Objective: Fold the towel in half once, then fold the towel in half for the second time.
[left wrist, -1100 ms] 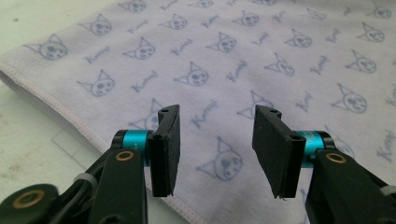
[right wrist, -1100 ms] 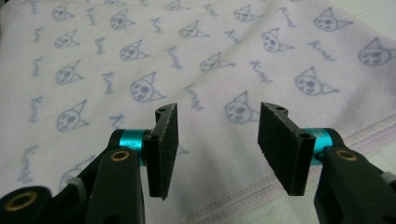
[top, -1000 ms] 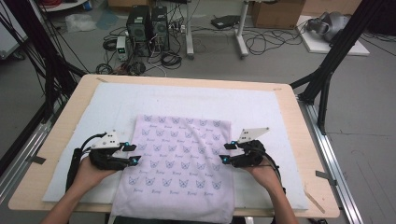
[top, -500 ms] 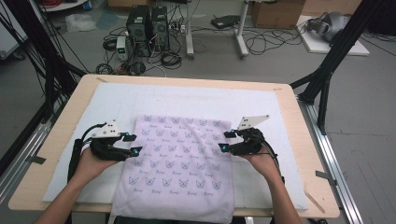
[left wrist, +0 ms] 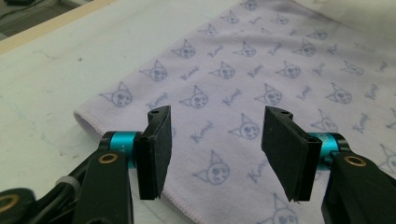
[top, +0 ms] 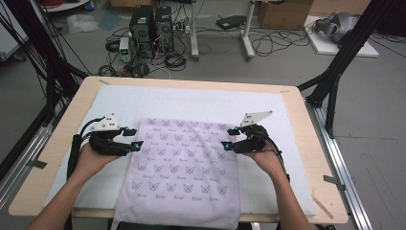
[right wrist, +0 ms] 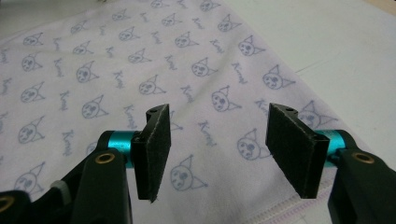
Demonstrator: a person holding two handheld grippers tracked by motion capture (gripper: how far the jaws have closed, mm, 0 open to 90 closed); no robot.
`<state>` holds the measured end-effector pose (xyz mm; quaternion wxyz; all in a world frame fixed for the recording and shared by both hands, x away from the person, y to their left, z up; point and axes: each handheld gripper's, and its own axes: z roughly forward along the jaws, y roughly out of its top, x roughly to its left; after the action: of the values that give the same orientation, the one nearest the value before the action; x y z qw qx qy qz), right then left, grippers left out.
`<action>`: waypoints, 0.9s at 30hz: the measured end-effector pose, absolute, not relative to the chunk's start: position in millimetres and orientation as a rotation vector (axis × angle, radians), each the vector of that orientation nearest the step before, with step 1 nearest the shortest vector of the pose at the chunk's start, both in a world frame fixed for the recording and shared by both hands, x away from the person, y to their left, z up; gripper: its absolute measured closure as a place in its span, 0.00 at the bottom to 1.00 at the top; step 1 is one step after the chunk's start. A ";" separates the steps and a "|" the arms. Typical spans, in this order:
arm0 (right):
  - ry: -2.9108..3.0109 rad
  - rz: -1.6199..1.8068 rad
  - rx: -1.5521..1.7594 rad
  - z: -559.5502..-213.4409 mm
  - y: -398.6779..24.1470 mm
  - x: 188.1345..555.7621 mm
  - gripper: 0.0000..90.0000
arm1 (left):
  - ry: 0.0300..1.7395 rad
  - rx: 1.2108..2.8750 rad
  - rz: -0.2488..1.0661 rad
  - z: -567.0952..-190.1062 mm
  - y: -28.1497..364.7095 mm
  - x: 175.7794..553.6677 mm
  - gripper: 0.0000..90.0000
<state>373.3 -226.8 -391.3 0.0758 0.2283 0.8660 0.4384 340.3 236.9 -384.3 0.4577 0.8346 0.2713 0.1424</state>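
just now released, both grippers' fingers (left wrist: 154,140) hover above the towel's (top: 182,163) side edges.

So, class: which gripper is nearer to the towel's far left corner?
Left. The left gripper hovers at the towel's left edge, just short of that corner. The right gripper hovers at the opposite edge, a full towel width away. Both have just been opening, nothing between the jaws.

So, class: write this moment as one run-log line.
left tool: open, jaws just opening, nothing between | right tool: open, same | towel: flat on white mat, near edge overhanging table
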 end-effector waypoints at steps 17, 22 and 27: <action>2.602 1.266 0.677 -373.5 -222.8 397.8 0.45 | 0.715 2.055 0.364 -359.6 243.5 373.1 0.49; 2.588 1.258 0.698 -366.5 -224.4 411.1 0.45 | 0.735 2.071 0.380 -347.9 244.8 391.1 0.49; 2.569 1.250 0.736 -364.4 -231.7 425.8 0.45 | 0.753 2.043 0.386 -346.4 247.7 408.1 0.50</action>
<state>425.8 -231.7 -364.4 0.0957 0.2485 0.8667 0.4218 408.1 247.7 -346.4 0.4487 0.8257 0.3043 0.1560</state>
